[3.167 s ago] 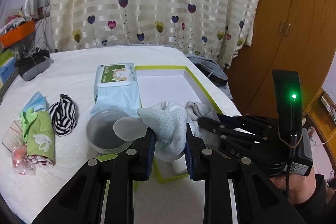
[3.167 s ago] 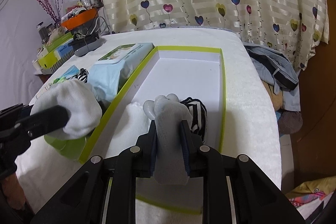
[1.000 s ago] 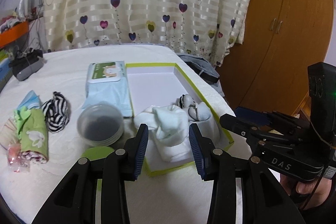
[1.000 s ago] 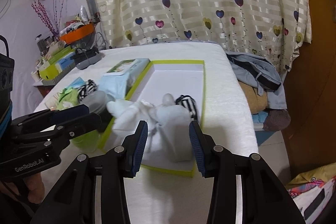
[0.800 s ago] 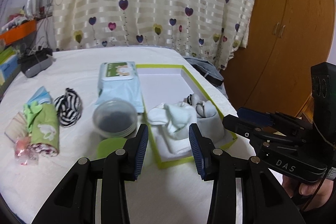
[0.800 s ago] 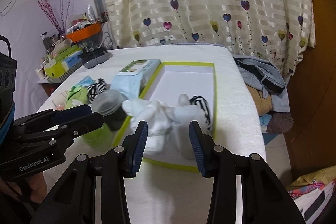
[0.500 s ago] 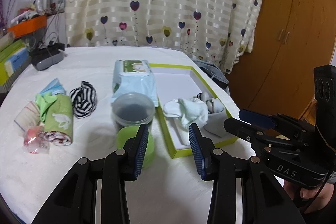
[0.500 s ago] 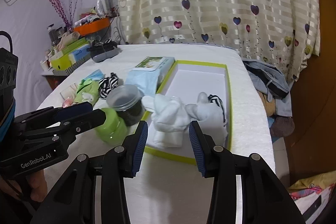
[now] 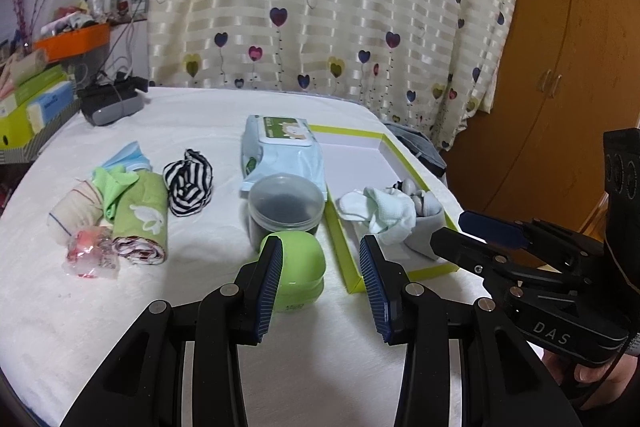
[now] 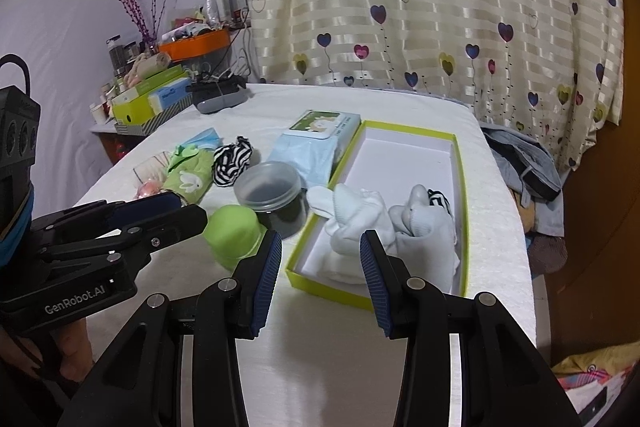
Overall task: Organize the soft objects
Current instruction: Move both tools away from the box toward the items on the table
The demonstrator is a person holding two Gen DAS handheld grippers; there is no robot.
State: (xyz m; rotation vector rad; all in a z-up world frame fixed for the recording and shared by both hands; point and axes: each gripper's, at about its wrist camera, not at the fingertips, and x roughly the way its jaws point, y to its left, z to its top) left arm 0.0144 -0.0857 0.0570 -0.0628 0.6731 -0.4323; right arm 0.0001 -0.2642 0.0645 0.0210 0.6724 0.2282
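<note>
A shallow white box with a green rim (image 9: 400,277) (image 10: 460,163) lies on the white table. At its near end lie a pale white-green sock bundle (image 9: 390,209) (image 10: 352,213), a grey sock bundle (image 9: 426,227) (image 10: 426,227) and a striped sock (image 10: 440,199). Left on the table lie a black-and-white striped sock (image 9: 188,183) (image 10: 232,163), a green rolled cloth (image 9: 140,219) (image 10: 188,177) and other small cloths (image 9: 76,211). My left gripper (image 9: 320,275) is open and empty, above the table in front of the box. My right gripper (image 10: 320,267) is open and empty, just before the box's near edge.
A green lidded jar (image 9: 298,267) (image 10: 232,233) and a clear tub with dark contents (image 9: 286,207) (image 10: 268,193) stand left of the box. A wet-wipes pack (image 9: 280,147) (image 10: 316,139) lies behind them. Boxes and a black device (image 9: 110,101) sit at the table's far left. The curtain hangs behind.
Both grippers let go of their sock bundles, which now lie in the box, and drew back from it toward me, open and empty.
</note>
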